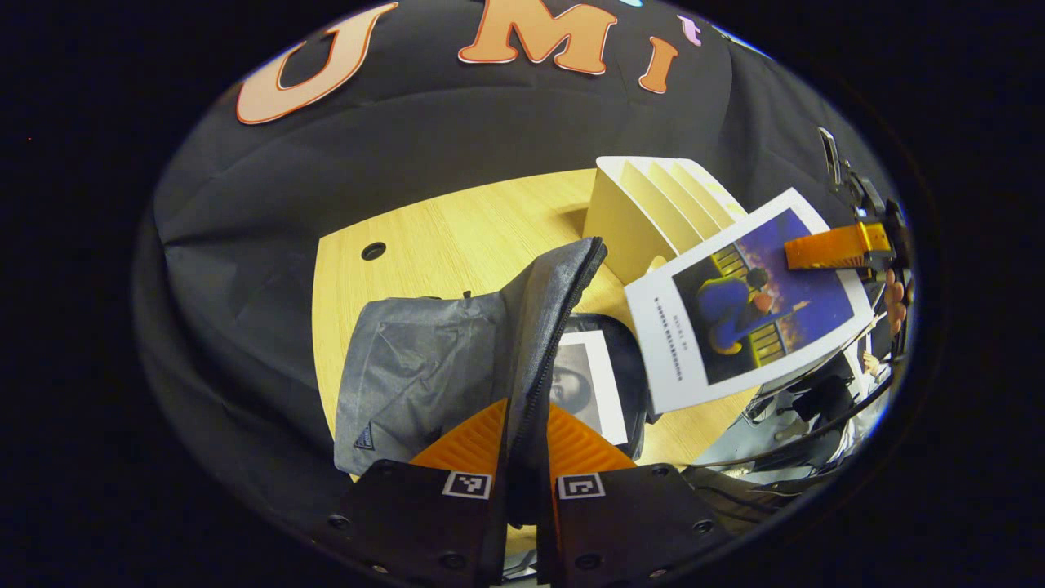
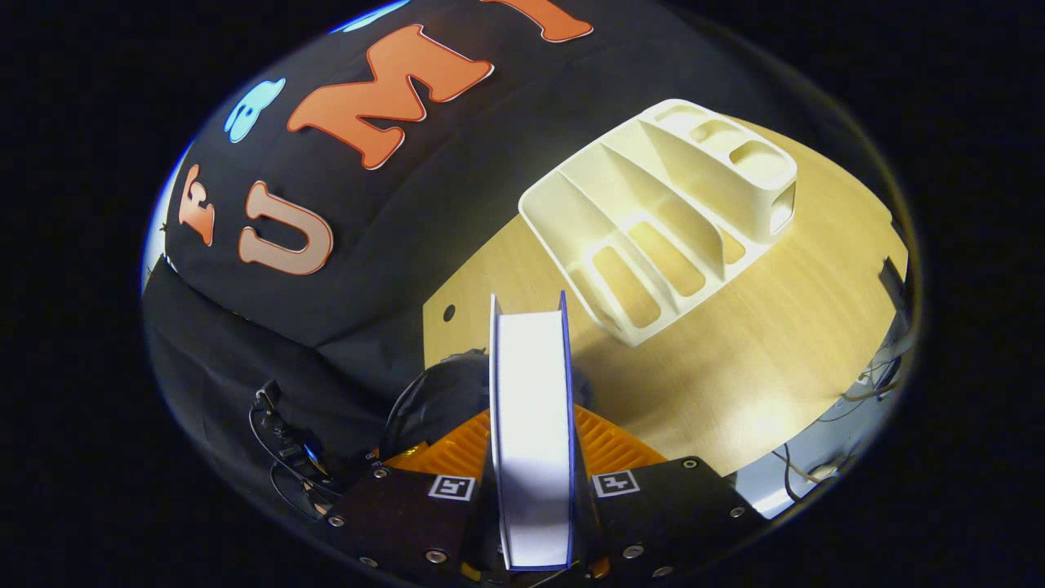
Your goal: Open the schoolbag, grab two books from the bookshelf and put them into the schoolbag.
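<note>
Left gripper (image 1: 522, 457) pinches the schoolbag (image 1: 424, 367) flap up, right gripper (image 2: 531, 482) clamps the second book (image 2: 531, 408) just past that flap — a sagging flap could snag the book's corner.

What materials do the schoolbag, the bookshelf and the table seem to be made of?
Schoolbag: grey woven fabric, probably, matte and creased, with a zipper edge. Bookshelf: cream moulded plastic, seemingly, with smooth dividers and cut-out slots. Table: light wood or wood-look laminate, showing grain and slight sheen.

In the left gripper view the schoolbag (image 1: 424, 367) lies on the table (image 1: 457, 229), a book (image 1: 584, 384) inside it; the bookshelf (image 1: 645, 204) stands behind; a second book (image 1: 747, 298) hangs above.
</note>
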`<state>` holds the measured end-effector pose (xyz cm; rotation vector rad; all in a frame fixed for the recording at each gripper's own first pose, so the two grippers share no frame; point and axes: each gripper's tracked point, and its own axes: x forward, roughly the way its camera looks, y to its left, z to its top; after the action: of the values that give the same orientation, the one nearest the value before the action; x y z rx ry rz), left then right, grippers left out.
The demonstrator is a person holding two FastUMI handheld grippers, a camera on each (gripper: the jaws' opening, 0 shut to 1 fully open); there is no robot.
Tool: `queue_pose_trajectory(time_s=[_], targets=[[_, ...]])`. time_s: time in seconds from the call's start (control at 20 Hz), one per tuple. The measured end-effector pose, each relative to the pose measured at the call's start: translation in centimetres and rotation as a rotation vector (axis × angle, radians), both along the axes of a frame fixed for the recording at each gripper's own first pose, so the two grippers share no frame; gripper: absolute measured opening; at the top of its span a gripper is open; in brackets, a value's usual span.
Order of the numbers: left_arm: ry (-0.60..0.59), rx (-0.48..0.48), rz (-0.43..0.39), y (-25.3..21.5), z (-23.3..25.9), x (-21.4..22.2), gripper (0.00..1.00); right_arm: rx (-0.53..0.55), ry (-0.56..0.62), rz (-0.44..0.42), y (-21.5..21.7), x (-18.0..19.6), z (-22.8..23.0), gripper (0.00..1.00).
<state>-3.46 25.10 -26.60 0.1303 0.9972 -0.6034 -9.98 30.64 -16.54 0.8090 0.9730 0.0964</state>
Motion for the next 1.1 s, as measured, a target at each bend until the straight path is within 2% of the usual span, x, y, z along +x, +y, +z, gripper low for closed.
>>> queue_pose_trajectory(time_s=[0.15,0.5,0.85,1.1], targets=[[-0.013,-0.003,-0.003,0.3,0.1,0.2,0.16,0.087,-0.013,-0.007,2.6,0.2,-1.0,0.38],[-0.046,-0.001,-0.039,0.3,0.7,0.1,0.15,0.190,-0.063,-0.006,8.9,1.2,-4.3,0.37],[-0.060,-0.018,-0.057,-0.5,2.1,-0.7,0.15,0.245,-0.080,-0.022,12.4,2.0,-6.6,0.37],[-0.085,-0.007,-0.091,-3.0,3.4,-0.7,0.15,0.266,-0.088,0.009,15.2,3.2,-8.7,0.38]])
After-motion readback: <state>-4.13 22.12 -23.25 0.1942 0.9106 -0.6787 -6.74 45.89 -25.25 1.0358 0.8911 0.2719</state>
